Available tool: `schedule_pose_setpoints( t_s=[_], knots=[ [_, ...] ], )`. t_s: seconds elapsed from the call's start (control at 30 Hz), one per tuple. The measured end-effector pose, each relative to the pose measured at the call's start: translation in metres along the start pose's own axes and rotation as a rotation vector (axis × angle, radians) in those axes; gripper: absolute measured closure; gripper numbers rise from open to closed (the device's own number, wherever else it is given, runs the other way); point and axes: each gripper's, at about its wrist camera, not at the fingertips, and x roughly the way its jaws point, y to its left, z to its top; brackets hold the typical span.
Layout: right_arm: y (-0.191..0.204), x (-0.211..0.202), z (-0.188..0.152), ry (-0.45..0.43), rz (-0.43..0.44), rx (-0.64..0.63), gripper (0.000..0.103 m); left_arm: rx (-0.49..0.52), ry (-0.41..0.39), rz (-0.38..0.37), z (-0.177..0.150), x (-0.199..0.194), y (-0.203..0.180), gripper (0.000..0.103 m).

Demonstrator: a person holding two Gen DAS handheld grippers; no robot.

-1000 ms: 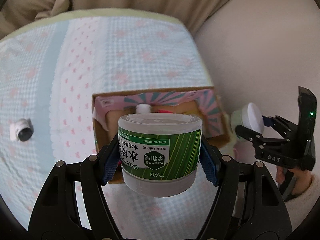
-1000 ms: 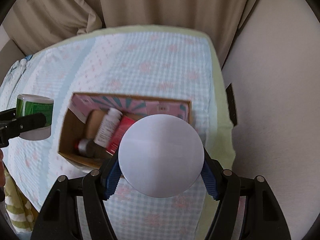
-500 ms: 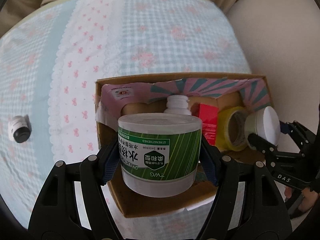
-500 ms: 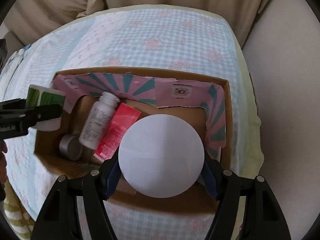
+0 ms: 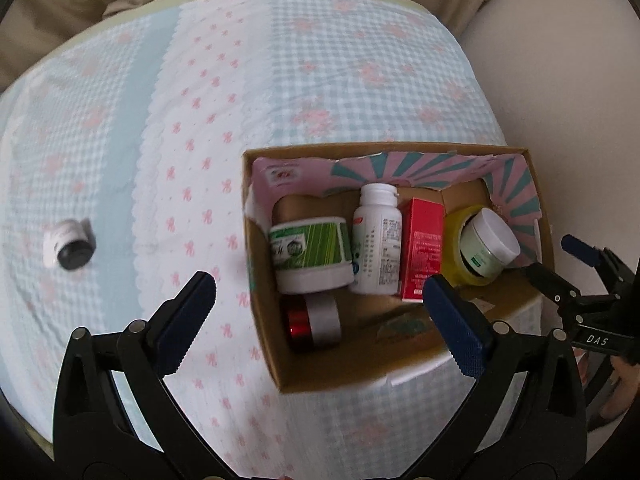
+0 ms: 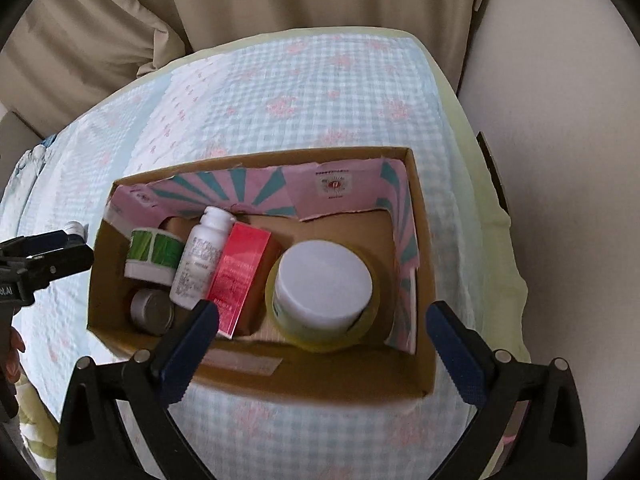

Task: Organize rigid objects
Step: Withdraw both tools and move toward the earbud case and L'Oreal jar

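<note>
— Where does the sorting stand?

— From my side, the cardboard box (image 5: 400, 364) fills the lower right of the left view, sitting on the checked cloth (image 5: 320, 80). I judge this the release step: both jars lie in the box. The green-labelled jar (image 5: 310, 258) rests on its side at the box's left end, beside the white bottle (image 5: 376, 256) and the red carton (image 5: 424, 256). The white-lidded jar (image 6: 324, 286) sits inside the yellow tape roll (image 6: 372, 320), centre right of the right view.

— And your tools?

— My left tool (image 5: 320, 312) is opening, its jaws spread wide with nothing pressed between them. My right tool (image 6: 322, 346) is opening too, wide and empty, above the near wall of the box.

— What is left?

— One small dark-capped jar (image 5: 69, 249) lies alone on the cloth at the far left of the left view, well apart from the box. I judge that next: swing the left tool over, straddle the jar, and close gently, since it lies on its side and may roll.
</note>
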Motion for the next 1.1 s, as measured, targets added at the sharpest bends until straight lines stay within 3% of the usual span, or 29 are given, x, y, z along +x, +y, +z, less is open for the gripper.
schedule_pose_setpoints(
  t_s=[0.3, 0.63, 0.97, 1.1],
  knots=[
    [0.007, -0.029, -0.002, -0.040, -0.007, 0.013, 0.000, 0.007, -0.036, -0.004, -0.011, -0.032, 0.000, 0.000],
    [0.036, -0.093, 0.004, -0.112, -0.029, -0.019, 0.000, -0.002, -0.152, 0.003, -0.032, -0.127, 0.026, 0.000],
    [0.140, -0.193, -0.002, -0.270, -0.079, -0.107, 0.000, -0.004, -0.270, 0.023, -0.071, -0.242, 0.095, 0.000],
    [0.188, -0.214, -0.012, -0.307, -0.048, -0.091, 0.000, -0.002, -0.319, 0.034, -0.088, -0.273, 0.133, 0.000]
  ],
)
